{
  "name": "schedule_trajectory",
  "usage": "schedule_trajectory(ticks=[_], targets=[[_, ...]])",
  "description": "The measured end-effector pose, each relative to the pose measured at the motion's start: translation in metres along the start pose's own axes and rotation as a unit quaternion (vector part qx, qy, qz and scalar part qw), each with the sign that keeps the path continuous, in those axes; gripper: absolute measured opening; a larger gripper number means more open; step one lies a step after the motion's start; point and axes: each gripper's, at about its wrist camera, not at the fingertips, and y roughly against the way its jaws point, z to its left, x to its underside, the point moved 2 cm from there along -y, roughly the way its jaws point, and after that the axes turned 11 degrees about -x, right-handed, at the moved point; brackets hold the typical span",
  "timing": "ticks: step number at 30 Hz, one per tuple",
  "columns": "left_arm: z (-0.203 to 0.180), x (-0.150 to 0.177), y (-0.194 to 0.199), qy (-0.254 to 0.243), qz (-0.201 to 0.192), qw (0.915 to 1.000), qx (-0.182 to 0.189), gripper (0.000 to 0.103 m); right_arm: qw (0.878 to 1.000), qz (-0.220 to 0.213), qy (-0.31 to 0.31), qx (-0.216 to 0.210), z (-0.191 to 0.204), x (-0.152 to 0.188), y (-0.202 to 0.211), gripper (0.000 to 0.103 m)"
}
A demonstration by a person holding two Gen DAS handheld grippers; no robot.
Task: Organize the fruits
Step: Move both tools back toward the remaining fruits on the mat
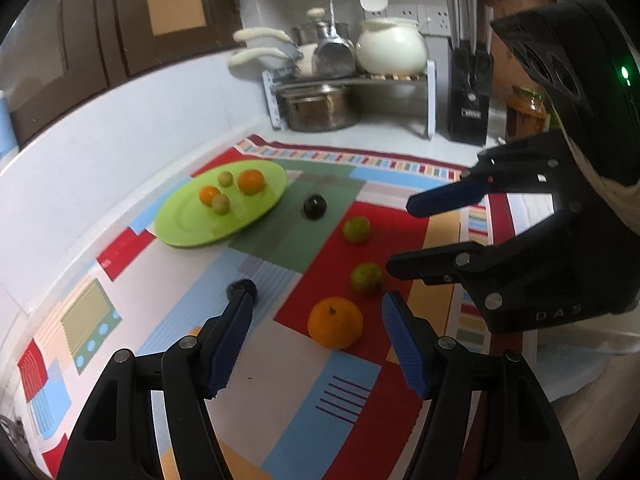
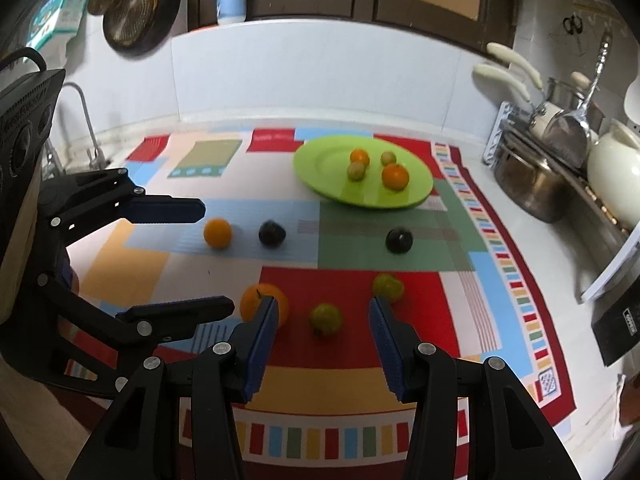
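A green plate [image 1: 192, 220] [image 2: 320, 160] on the patterned mat holds two oranges and two small green fruits. Loose on the mat lie an orange [image 1: 335, 322] [image 2: 256, 300], two green fruits [image 1: 366, 278] [image 1: 356, 230] [image 2: 326, 319] [image 2: 388, 287], two dark plums [image 1: 314, 207] [image 1: 241, 287] [image 2: 272, 233] [image 2: 399, 240] and a small orange [image 2: 217, 233]. My left gripper [image 1: 316, 344] is open and empty, hovering just short of the orange. My right gripper [image 2: 322, 346] is open and empty above the near green fruit. Each gripper shows in the other's view [image 1: 428, 236] [image 2: 200, 256].
A colourful mat [image 1: 280, 400] [image 2: 360, 380] covers the white counter. A rack with pots and a white teapot [image 1: 390, 46] [image 2: 608, 168] stands at the back. A knife block [image 1: 468, 96], a jar [image 1: 526, 110], a tap [image 2: 86, 120] and a wall lie around.
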Motion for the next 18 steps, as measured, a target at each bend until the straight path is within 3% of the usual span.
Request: schedule_trajectory(ticks=[11,18], targets=[[-0.007,0.013,-0.035,-0.011,0.034,0.9991,0.024,0.066,0.999,0.037,-0.001,-0.009,-0.013,0.011,-0.029,0.048],[-0.009,0.016,-0.048,-0.006,0.051,0.9977,0.044,0.052,0.999,0.050,-0.006,-0.020,-0.019,0.014,-0.044,0.045]])
